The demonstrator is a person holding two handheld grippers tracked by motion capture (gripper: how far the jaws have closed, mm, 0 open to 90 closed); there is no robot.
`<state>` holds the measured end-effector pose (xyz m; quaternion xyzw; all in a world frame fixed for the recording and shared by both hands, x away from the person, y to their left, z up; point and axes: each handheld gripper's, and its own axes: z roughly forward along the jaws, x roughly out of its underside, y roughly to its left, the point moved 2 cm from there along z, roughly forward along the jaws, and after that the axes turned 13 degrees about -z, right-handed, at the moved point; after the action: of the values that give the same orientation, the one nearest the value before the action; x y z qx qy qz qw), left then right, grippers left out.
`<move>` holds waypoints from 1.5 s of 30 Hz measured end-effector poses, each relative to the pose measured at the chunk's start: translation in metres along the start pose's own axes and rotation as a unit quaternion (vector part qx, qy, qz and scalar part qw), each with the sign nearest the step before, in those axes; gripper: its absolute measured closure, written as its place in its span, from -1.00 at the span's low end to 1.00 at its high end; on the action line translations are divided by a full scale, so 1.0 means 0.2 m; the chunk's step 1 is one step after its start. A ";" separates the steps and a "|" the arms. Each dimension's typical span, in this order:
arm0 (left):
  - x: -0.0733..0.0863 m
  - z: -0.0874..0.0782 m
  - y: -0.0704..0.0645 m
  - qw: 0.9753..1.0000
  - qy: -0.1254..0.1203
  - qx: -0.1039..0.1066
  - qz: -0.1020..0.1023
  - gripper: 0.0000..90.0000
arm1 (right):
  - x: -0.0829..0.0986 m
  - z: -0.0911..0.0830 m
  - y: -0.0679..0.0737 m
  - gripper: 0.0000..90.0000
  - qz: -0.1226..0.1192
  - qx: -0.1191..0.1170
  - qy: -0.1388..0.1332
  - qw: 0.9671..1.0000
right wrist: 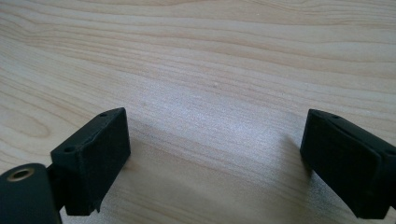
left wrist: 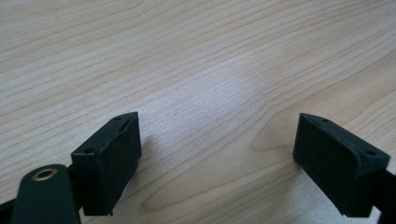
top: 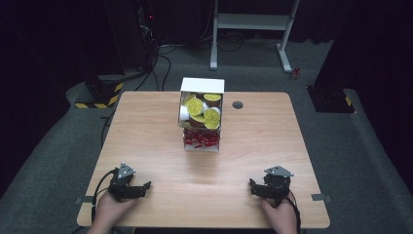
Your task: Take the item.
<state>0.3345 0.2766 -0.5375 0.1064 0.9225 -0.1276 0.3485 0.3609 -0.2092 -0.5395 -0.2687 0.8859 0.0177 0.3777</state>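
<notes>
Wooden table (top: 160,146) on grey carpet (top: 350,146), dark room.

No lettering is legible on the box (top: 201,86) or its lids

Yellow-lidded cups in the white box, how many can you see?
4 yellow-lidded cups show in the white box at the table's far middle: one at the back right, one at the left, one at the front right, one barely visible at the back left. More may be hidden underneath.

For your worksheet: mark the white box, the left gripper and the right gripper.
white box (top: 202,85): high view, on its top panel.
left gripper (top: 144,188): high view, between its fingertips.
right gripper (top: 253,187): high view, between its fingertips.
</notes>
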 end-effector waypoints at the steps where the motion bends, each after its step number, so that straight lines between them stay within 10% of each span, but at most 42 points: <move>1: 0.00 0.00 0.00 1.000 0.000 0.000 0.000 -0.64 | 0.00 0.00 0.00 -0.82 0.000 0.000 0.000 1.000; 28: -0.04 -0.13 -0.10 0.995 -0.090 0.035 0.014 -0.46 | 0.00 0.00 0.00 -0.82 0.000 0.000 0.000 1.000; 45: -0.06 -0.15 -0.17 0.993 -0.102 0.050 0.014 -0.42 | 0.00 0.00 0.00 -0.82 0.003 -0.001 0.001 1.000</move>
<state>0.3146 0.2523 -0.5023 0.1233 0.8730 -0.1792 0.4365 0.3605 -0.2087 -0.5395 -0.2660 0.8870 0.0196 0.3768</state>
